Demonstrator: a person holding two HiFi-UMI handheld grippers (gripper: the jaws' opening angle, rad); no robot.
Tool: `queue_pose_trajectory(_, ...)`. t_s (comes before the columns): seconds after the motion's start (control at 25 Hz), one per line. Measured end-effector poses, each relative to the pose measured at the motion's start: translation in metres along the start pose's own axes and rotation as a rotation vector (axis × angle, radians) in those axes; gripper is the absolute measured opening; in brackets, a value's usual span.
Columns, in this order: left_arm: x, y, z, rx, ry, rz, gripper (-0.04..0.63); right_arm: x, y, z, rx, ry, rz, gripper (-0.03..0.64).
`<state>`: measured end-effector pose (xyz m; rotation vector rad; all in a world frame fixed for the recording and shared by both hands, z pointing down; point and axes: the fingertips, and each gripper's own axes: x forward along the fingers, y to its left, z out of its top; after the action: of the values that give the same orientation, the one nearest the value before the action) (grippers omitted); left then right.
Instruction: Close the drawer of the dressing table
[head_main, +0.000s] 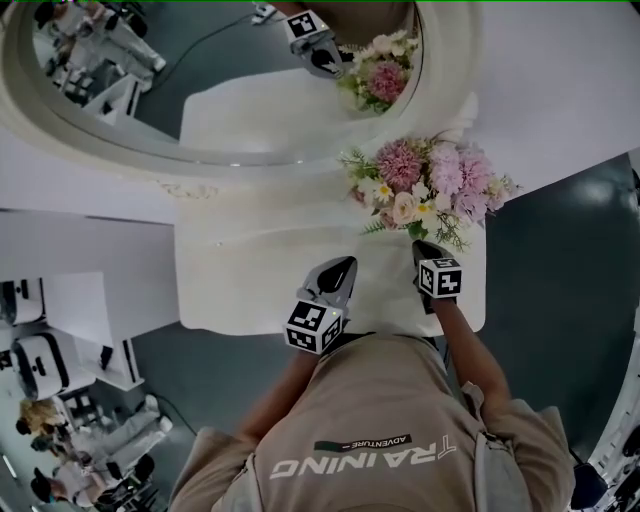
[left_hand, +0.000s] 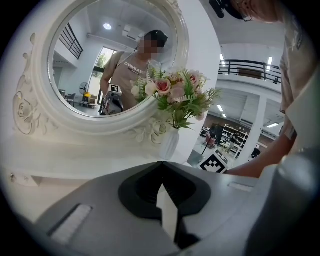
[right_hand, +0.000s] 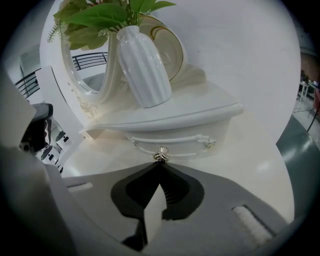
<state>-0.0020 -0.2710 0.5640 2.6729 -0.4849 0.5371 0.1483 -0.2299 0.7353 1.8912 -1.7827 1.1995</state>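
- Head view: the white bench stands on a grey floor. White shelving is off to the left of my left hand-held gripper.
- Both tools hover over the near edge of the bench top. The right hand-held gripper is just short of a bunch of pink flowers.
- Farther ahead of both is a big oval mirror. It reflects the flowers and one marker cube.
- The shirt below the tools reads "TRAINING" and "ADVENTURE", upside down from here.
- Left gripper view: the left hand-held gripper has its jaws together, with nothing between them.
- Straight ahead, a white vase holds the flowers. The mirror is up and to the left of it and shows a person.
- A marker cube sits low to the right of the tips. Beyond it the room opens to a railing and lit shelves.
- Right gripper view: the right hand-held gripper is also closed narrow and empty.
- Its tips are right at the metal knob of the drawer. I cannot tell whether they touch.
- The drawer front is directly ahead, tucked under the overhanging edge of a raised shelf, and looks pushed in.
- On that shelf, above the tips, stands the ribbed vase. The mirror is to its left.
- The bench top spreads to the right of the jaws, with grey floor past its edge.
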Motion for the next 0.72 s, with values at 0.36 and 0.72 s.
queue_pose_trajectory(0.36, -0.001, -0.002, 0.01, 0.03, -0.017, 0.001, 0.018, 0.007, -0.005, 0.011, 0.016, -0.037, -0.002, 0.003)
queue_pose_trajectory(0.72, -0.016, 0.0, 0.014, 0.035, -0.066, 0.02, 0.018, -0.009, -0.003, 0.009, 0.014, -0.055, -0.022, 0.003)
